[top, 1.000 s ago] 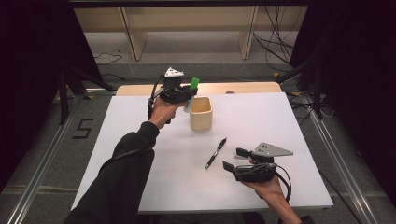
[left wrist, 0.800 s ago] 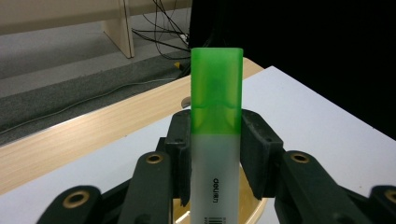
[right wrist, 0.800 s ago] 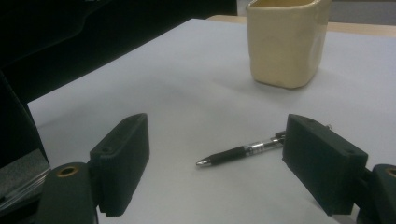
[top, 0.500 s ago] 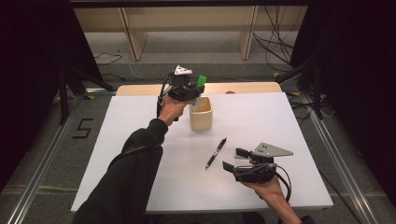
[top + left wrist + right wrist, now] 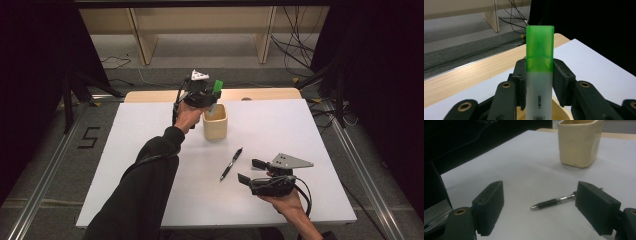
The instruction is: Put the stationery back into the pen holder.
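Note:
My left gripper is shut on a green-capped highlighter, held upright with its lower end over the mouth of a cream cup. The highlighter stands cap up above the cup's rim. A black pen lies on the white table just left of my right gripper, which is open near the front right. In the right gripper view the pen lies between and beyond the two jaws, with the cup farther off.
The white table top has a wooden strip along its far edge. Beyond it stand wooden shelf legs and floor cables. Dark curtains flank both sides.
My left gripper has carried the highlighter to the right, from beside the cup to over its opening. The right gripper and the pen have stayed put.

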`<state>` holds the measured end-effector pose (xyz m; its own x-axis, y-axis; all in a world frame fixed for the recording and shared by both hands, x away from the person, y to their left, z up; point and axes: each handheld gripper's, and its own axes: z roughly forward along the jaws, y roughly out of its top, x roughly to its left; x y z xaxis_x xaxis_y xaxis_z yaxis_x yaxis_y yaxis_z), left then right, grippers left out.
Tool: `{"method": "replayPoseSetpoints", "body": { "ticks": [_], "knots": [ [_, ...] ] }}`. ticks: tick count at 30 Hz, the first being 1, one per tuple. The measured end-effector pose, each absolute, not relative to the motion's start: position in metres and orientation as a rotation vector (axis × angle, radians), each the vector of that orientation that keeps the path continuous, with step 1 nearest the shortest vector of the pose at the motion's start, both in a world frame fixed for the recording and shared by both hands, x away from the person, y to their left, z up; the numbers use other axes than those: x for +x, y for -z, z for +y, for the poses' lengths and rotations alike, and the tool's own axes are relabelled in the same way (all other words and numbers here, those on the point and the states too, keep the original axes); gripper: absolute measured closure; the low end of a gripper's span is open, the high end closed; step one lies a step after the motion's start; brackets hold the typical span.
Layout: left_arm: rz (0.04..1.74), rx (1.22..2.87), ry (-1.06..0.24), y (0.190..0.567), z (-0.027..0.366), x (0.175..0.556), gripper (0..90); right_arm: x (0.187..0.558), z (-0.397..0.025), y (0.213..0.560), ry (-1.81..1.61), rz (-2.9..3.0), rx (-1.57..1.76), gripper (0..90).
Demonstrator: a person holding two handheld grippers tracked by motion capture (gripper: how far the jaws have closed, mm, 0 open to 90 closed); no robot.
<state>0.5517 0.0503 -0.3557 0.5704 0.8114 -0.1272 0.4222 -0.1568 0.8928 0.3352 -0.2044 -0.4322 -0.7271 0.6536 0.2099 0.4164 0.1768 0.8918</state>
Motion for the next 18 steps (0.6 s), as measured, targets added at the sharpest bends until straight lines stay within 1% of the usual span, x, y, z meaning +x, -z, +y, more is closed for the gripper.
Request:
{"method": "replayPoseSetpoints", "body": {
  "ticks": [18],
  "knots": [
    [1.047,1.787,-0.483,0.371,0.046,0.555,66.1,0.335,-0.204,0.432,-1.576,2.232,1.03,24.0]
  ]
}}
